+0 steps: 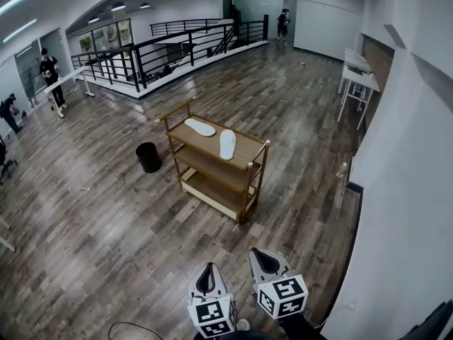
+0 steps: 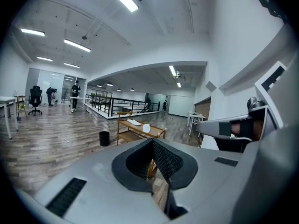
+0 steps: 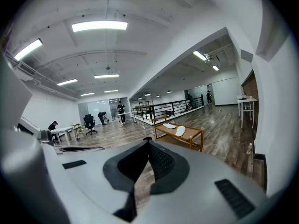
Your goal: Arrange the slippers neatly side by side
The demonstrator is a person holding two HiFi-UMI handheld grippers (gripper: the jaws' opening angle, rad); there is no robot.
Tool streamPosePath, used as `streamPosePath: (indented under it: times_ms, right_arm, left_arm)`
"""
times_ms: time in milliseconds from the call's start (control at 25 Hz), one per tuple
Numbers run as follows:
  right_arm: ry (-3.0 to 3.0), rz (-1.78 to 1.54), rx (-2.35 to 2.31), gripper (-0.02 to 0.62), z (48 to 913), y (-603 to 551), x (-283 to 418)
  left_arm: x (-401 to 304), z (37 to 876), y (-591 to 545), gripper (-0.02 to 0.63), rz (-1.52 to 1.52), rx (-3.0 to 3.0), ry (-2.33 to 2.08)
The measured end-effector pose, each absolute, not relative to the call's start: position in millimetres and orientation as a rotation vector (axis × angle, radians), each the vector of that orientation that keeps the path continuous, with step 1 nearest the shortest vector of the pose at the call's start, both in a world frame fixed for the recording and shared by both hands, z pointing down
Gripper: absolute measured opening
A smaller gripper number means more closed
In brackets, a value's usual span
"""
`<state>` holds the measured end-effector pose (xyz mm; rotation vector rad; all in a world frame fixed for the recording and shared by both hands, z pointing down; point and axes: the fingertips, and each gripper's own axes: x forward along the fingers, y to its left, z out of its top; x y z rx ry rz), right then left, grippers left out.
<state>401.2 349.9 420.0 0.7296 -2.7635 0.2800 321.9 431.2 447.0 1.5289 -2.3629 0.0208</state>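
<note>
Two white slippers on the top shelf of a wooden three-tier cart (image 1: 203,146): the far slipper (image 1: 199,127) toward the cart's far end, the near slipper (image 1: 227,144) toward the middle, apart from each other and set at different angles, splayed rather than parallel. Nothing of the arranging done yet, by the look of it: neither slipper held or touched, both left to be turned and brought alongside each other. Well short of the cart, at the bottom of the head view, the left gripper (image 1: 206,280) and right gripper (image 1: 266,262), side by side, jaws of each pressed together with nothing between them. Near the cart's left end, a black bin (image 1: 148,157) on the wood-plank floor (image 1: 106,225), off the straight line to the shelf and unlikely to hinder. No obstacle visible on the stretch between grippers and cart. On the right, a white wall (image 1: 410,190) close by, with white tables (image 1: 356,76) farther along it. Beyond, a black railing (image 1: 177,44) round a raised platform, and a few people (image 1: 49,73) at a distance, well clear of the cart.
</note>
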Motion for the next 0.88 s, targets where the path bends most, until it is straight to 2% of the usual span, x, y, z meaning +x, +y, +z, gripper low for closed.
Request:
streamPosePath:
  times_ms: [400, 880]
  right_arm:
    - [-2.776, 0.284, 0.702, -0.002, 424, 300, 351]
    - [-2.771, 0.278, 0.705, -0.003, 428, 231, 249]
  left_arm:
    - [275, 446, 379, 0.000, 0.054, 1.538, -2.393]
    - [173, 449, 310, 0.000, 0.024, 1.549, -2.385]
